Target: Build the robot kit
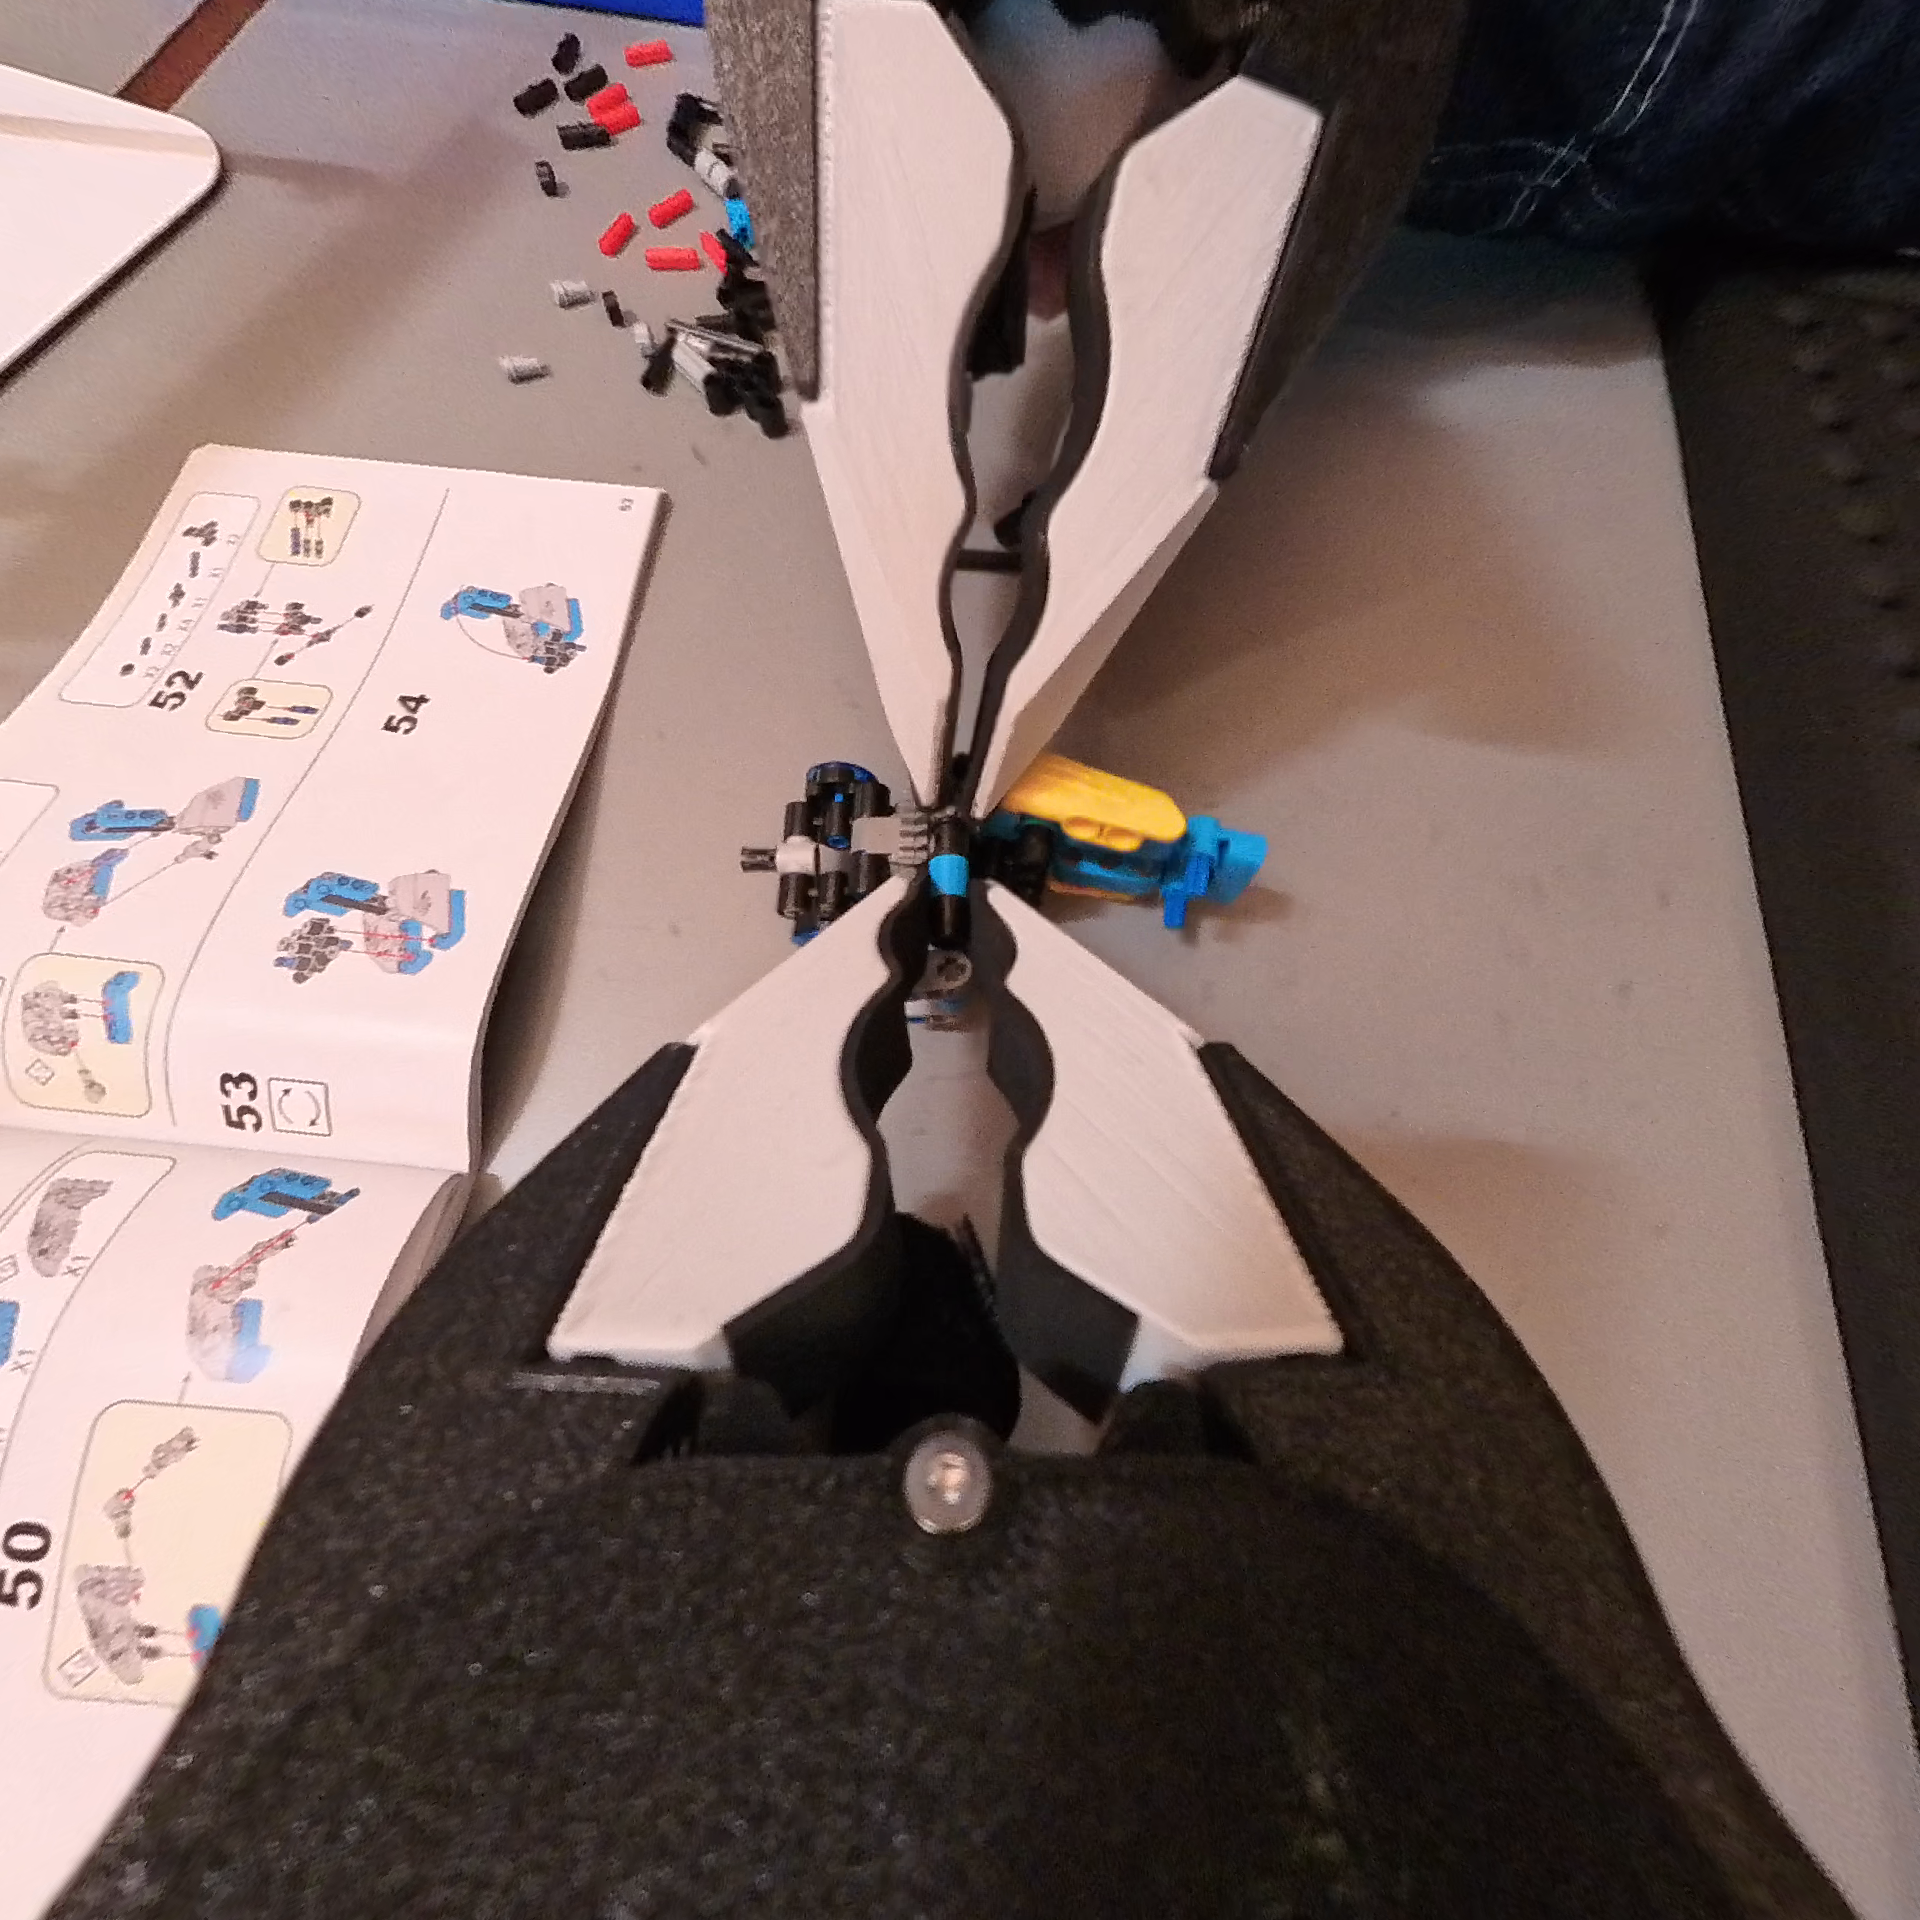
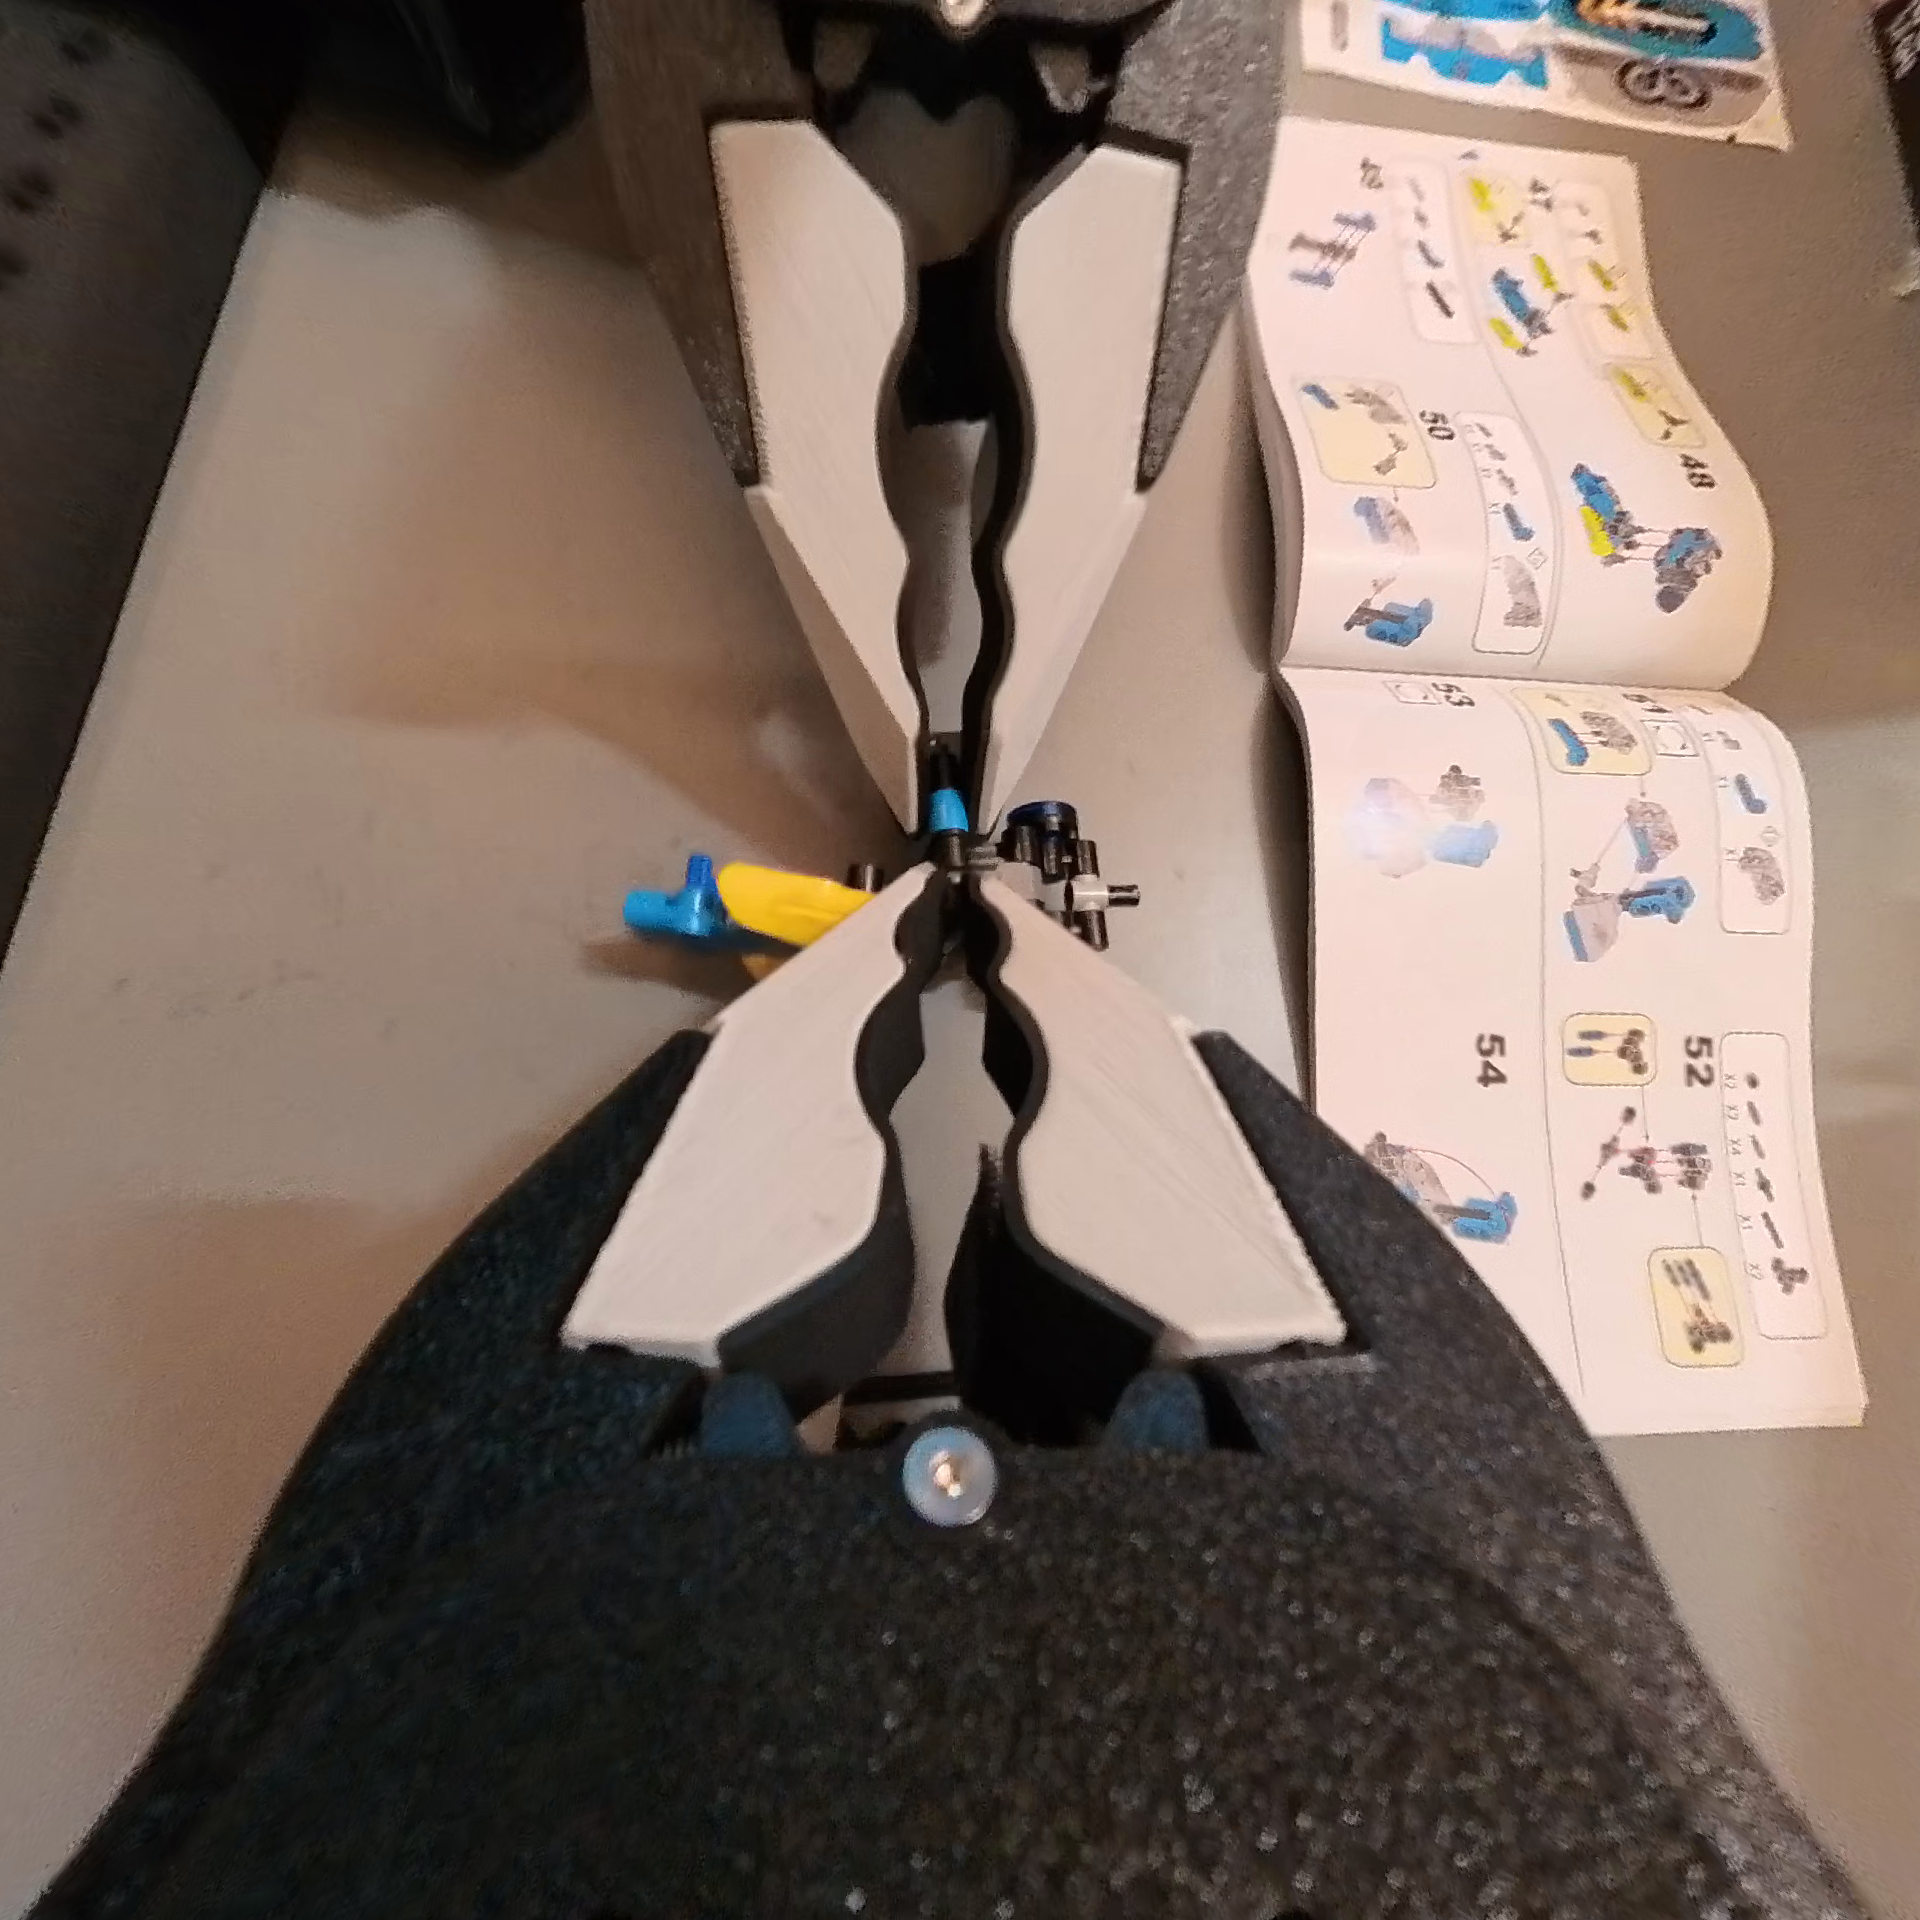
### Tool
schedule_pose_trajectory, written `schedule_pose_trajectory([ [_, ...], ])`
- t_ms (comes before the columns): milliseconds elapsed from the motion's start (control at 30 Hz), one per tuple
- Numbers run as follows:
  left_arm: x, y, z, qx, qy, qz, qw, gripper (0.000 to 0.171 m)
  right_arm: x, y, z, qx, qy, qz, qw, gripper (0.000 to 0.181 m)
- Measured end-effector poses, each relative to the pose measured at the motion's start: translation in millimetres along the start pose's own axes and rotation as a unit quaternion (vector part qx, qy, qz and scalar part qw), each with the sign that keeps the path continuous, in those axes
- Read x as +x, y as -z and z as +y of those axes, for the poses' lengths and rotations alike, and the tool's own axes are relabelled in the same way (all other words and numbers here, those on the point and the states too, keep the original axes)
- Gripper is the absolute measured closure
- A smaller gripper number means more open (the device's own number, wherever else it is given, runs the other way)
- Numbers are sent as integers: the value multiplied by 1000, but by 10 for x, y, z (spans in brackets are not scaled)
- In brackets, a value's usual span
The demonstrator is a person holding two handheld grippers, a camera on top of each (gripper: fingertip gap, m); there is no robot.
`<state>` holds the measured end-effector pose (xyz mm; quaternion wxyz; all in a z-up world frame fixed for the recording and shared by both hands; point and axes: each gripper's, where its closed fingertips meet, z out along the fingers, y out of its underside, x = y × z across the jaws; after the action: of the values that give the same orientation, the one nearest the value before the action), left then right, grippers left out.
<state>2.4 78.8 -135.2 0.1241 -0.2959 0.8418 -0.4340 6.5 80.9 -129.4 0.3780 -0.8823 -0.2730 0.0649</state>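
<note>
My left gripper (image 1: 940, 899) is shut on a short black rod with a light blue band (image 1: 948, 878). The rod also shows in the right wrist view (image 2: 945, 810), between the left gripper's tips (image 2: 943, 821). My right gripper (image 2: 951, 883) meets it tip to tip, and its fingers are closed on the rod's far end (image 1: 954, 800), next to a small grey gear (image 1: 912, 831). A black and grey cluster of pins (image 1: 831, 842) (image 2: 1070, 862) sits on one side of the rod. A yellow and blue piece (image 1: 1112, 821) (image 2: 769, 899) sits on the other side.
An open instruction booklet (image 1: 364, 831) (image 2: 1558, 935) lies on the grey table (image 1: 1455, 623). A scatter of small red, black and grey parts (image 1: 675, 239) lies farther back. A white flat object (image 1: 83, 208) is at the far left. Dark fabric (image 1: 1818, 727) runs along the table's edge. Only a small space, under 4 cm, lies between the two pairs of fingers. Both grippers' tips are roughly 35 cm from the white flat object (image 1: 83, 208).
</note>
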Motion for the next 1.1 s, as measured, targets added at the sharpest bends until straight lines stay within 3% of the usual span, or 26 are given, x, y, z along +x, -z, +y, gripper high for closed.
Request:
schedule_pose_trajectory([
  [133,7,6,2,10,4,4,1000,165,58,126,-57,60,9,27,998,164],
  [233,10,7,2,15,12,11,1000,165,-35,296,-49,109,8,7,994,150],
  [333,17,11,4,19,35,38,998,165,-174,289,106,85,56,27,994,134],
  [367,12,11,4,19,37,41,998,165,-222,257,110,82,75,43,993,121],
  [433,11,11,4,18,35,42,998,165,-314,179,65,77,119,73,987,110],
  [533,24,8,3,15,26,40,999,165,-372,72,46,54,182,109,976,110],
  [600,38,5,1,15,16,39,999,165,-334,-7,183,17,190,111,975,109],
  [667,50,1,-1,16,12,41,999,165,-351,7,158,26,188,98,977,110],
  [800,44,-3,-3,15,12,46,999,165,-292,0,142,9,242,129,962,128],
  [967,56,-2,-2,16,5,50,999,165,-254,32,140,-2,268,137,954,135],
  [1100,65,-2,-2,16,3,52,999,165,-235,85,229,-32,264,130,955,122],
])
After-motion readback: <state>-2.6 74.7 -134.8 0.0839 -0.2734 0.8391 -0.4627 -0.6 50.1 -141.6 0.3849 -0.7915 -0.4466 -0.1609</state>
